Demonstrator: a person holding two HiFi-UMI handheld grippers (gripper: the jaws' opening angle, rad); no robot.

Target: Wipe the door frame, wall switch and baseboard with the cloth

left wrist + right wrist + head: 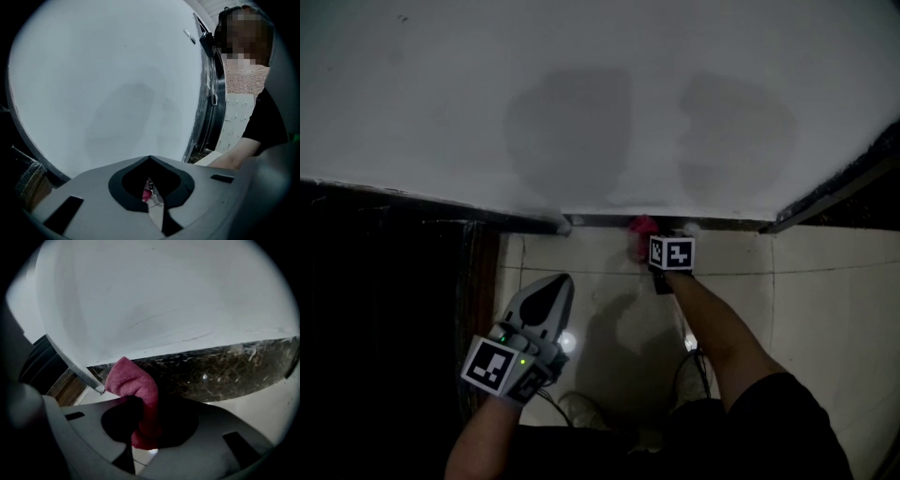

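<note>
Below the white wall (pixel 600 103), I'm on the dark speckled stone baseboard (pixel 225 371): right tool (pixel 651 238) pinching the pink terry cloth (pixel 133 383), left tool (pixel 553 291) closed empty; next, sweep sideways.

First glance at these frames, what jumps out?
The pink cloth is the only colour in the scene. The right gripper is shut on it and holds it at the left end of the dark speckled baseboard, under the white wall. The left gripper hangs over the tiled floor, jaws together and empty.
</note>
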